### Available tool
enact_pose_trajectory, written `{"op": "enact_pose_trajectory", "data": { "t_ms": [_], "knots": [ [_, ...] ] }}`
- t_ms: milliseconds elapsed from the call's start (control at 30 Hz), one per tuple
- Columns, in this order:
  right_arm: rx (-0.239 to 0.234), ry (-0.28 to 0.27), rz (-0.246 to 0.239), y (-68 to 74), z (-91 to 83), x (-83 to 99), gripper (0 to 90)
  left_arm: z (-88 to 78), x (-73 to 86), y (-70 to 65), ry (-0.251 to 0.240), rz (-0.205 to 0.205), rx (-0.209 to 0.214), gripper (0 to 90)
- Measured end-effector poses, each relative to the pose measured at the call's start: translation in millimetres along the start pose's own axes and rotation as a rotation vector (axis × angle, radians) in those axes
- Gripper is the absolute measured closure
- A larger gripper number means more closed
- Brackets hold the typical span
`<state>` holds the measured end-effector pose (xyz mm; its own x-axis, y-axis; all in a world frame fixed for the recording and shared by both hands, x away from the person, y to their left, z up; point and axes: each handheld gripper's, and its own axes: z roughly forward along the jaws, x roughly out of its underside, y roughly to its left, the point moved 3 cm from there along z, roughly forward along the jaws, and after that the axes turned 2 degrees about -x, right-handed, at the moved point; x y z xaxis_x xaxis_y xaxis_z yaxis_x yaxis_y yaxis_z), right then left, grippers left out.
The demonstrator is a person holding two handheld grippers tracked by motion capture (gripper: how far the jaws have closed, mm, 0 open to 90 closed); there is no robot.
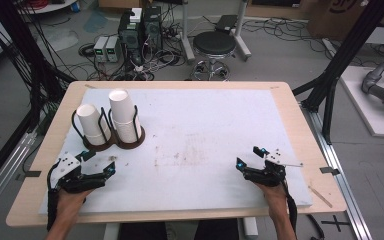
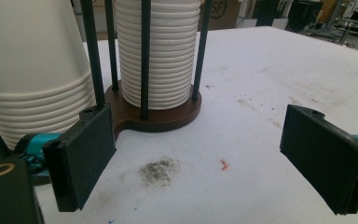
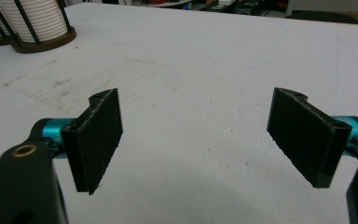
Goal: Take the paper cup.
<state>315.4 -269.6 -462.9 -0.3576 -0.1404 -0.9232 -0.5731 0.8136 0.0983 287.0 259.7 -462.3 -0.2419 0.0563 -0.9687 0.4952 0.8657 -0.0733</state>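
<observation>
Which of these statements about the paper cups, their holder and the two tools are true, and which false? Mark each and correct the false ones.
1. Two stacks of paper cups stand in the holder. True.
2. The left tool grips a cup. False: its jaws are open with nothing between them.
3. The right tool is open over the white mat. True.
4. The holder stands beside the right tool. False: it stands near the left tool.

Paper cups (image 2: 161, 51) white, ribbed; holder base (image 2: 156, 116) glossy brown wood; table mat (image 1: 220, 130) matt, stained.
</observation>
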Motion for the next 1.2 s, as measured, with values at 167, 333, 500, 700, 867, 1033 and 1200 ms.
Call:
{"op": "enact_pose_trajectory", "data": {
  "t_ms": [167,333,500,700,867,1033,1200],
  "knots": [
    [-0.012,0.0,0.015,-1.5,0.2,-0.1,18.5,-0.1,0.0,0.3,0.001,-0.003,0.001,10.1],
    [-0.017,-0.003,0.017,-1.7,-0.1,-0.1,18.5,-0.3,0.0,0.6,-0.004,-0.008,0.005,10.1],
    [-0.018,-0.001,0.02,-1.9,0.1,-0.1,18.5,-1.0,0.1,1.1,-0.005,-0.004,0.003,10.1],
    [-0.022,0.0,0.019,-2.2,0.6,-0.2,18.5,-0.5,0.0,0.9,-0.003,-0.011,0.006,10.1],
    [-0.027,0.001,0.015,-2.5,0.8,-0.4,18.5,-0.2,-0.5,1.8,-0.001,-0.016,0.017,10.1],
    [-0.032,0.006,0.029,-2.5,0.7,-0.3,18.5,-1.3,-5.9,4.1,0.002,-0.003,0.017,10.1],
    [-0.039,0.014,0.033,-3.5,1.5,-0.5,18.5,-7.7,-26.6,3.6,-0.022,0.014,0.047,10.1]
  ]
}}
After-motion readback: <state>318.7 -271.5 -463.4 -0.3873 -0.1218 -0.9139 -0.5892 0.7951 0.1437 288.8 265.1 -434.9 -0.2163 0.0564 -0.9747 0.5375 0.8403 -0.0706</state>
